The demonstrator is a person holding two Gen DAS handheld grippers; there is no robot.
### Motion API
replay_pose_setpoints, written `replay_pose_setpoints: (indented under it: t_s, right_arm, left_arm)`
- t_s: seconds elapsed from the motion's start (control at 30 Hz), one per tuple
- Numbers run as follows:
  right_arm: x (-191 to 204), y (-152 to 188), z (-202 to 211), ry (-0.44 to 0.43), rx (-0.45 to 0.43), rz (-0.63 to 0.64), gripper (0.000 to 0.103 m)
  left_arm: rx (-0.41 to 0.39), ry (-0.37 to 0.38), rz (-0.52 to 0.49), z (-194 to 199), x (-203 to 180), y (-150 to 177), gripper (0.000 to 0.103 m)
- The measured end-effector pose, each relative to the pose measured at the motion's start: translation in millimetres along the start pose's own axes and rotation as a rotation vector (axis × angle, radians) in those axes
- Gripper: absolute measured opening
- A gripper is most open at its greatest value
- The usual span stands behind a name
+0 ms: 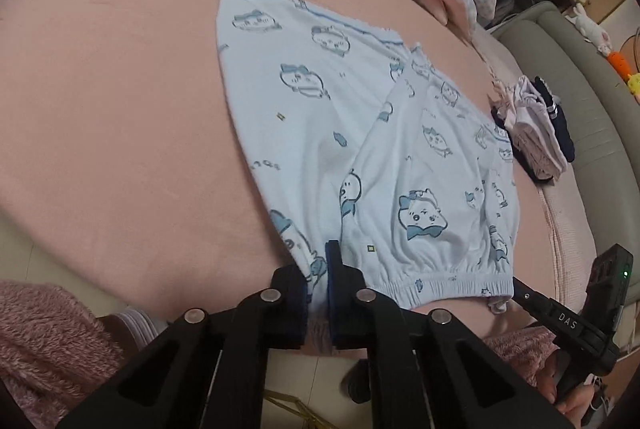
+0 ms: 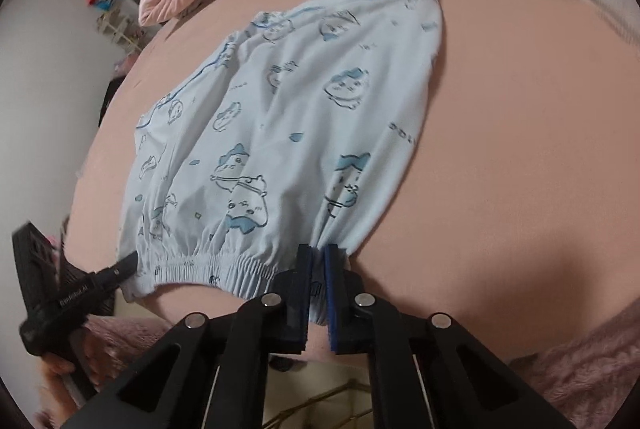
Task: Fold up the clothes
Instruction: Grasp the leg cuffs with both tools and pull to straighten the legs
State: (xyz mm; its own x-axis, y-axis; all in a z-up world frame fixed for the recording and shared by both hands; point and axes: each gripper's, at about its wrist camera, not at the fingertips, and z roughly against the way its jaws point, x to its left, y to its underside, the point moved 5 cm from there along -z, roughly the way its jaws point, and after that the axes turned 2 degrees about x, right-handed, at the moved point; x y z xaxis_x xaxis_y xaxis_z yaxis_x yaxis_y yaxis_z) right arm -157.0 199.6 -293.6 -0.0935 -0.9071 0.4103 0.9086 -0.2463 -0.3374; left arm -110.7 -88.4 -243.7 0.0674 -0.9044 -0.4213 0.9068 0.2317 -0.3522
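Your left tongs (image 1: 318,269) and right tongs (image 2: 317,261) each pinch an end of the shorts' (image 1: 320,117) elastic waistband, legs stretching straight ahead of both across the bed (image 1: 120,109).

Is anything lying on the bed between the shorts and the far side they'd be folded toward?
Nothing visible does. Both grippers grip the shorts' waistband; the bed around them is bare. The clothes pile lies off to the right.

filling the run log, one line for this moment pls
left gripper: shut on shorts waistband | right gripper: shut on waistband | shorts flat on bed
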Motion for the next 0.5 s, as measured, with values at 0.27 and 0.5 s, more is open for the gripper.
replay_pose_setpoints:
  t_s: [0.27,0.5]
  right_arm:
    - [-8.5,2.0,33.5,0.031,-0.059,-0.005,0.001]
    - [-22.5,8.3,28.6,-0.042,0.001,-0.061,0.001]
  left_arm:
    - [0.026,-0.093,-0.008,2.7,16.2,-3.0,0.005]
    - [0.023,-0.030,0.030,12.7,14.9,-3.2,0.020]
